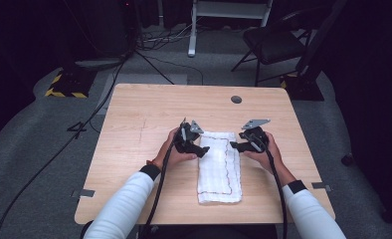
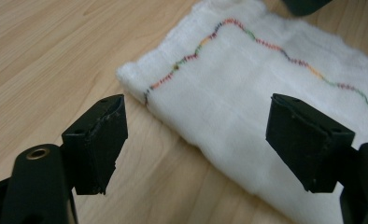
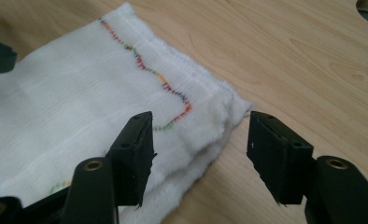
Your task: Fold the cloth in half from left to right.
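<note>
We see a light wooden table (image 1: pixel 134 129) with a plain grain and, toward its far edge, a round grey cable hole (image 1: pixel 236 99). Beyond the table the room is dark: grey carpet, black cables (image 1: pixel 99 107) trailing across the floor, a folding chair (image 1: pixel 271 45) past the far right corner, a white stand (image 1: pixel 193 27) behind the far edge, and a yellow-and-black striped base (image 1: pixel 64 84) off the far left corner.

On the table, right of its middle and reaching toward the near edge, lies a folded white cloth (image 1: pixel 219 167). It is a long rectangle of soft, ribbed weave, several layers thick at its edges, with a wavy line of multicoloured stitching running a little inside its border.

Our left gripper (image 1: pixel 196 148) sits at the cloth's far left corner, jaws spread wide and holding nothing; in the left gripper view (image 2: pixel 191 144) the corner lies between and just beyond the jaws. Our right gripper (image 1: pixel 235 146) sits at the far right corner, jaws also apart and empty; in the right gripper view (image 3: pixel 198 156) one jaw hangs over the cloth and the other over bare wood. Whether either jaw touches the cloth we cannot quite tell.
</note>
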{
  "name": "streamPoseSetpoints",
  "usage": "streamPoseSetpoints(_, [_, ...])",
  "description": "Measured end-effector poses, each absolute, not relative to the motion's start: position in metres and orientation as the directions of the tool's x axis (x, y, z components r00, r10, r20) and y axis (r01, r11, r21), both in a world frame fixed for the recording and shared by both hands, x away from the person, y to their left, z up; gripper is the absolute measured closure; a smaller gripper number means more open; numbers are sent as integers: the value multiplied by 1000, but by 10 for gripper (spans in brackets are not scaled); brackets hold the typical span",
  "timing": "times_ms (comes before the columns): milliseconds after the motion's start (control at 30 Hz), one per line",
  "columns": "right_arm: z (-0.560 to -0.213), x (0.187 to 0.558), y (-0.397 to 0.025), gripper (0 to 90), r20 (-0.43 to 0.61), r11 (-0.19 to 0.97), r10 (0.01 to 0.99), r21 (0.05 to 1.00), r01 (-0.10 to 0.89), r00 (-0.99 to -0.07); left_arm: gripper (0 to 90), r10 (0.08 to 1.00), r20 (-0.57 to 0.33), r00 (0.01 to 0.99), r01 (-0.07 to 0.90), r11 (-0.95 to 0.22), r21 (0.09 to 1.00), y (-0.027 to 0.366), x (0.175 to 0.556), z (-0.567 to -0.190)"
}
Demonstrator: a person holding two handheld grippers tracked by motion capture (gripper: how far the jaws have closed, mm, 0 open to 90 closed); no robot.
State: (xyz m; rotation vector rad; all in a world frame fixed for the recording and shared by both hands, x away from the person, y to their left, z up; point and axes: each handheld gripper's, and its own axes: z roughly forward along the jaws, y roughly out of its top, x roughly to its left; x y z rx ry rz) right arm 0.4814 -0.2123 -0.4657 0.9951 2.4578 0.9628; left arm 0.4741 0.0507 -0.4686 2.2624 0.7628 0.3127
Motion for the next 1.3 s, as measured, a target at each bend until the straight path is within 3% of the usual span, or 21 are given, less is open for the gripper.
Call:
streamPoseSetpoints(433, [-488,521,-204,414,40,482,747,655,583,-663,190,653,-29,757,508,-560,655,42,517,-493])
streamPoseSetpoints(633, [-487,520,-203,583,61,503,711,653,567,-701,171,631,-57,773,506,-560,656,43,522,-496])
streamPoseSetpoints(733, [-486,520,-201,687,72,514,693,648,562,-717,285,598,-66,799,485,-575,659,43,523,-494])
streamPoseSetpoints(800, [-486,520,-200,740,82,512,688,649,563,-721,416,590,-76,804,481,-569,667,43,523,-494])
streamPoseSetpoints(967, [-487,520,-198,806,64,523,679,658,542,-732,635,575,-111,810,487,-557,673,45,528,-493])
streamPoseSetpoints(1100, [-486,520,-194,823,17,539,684,662,521,-729,724,560,-103,822,477,-579,661,43,531,-491])
streamPoseSetpoints(1300, [-486,524,-190,835,-21,549,692,664,507,-722,774,565,-89,820,476,-588,654,41,537,-489])
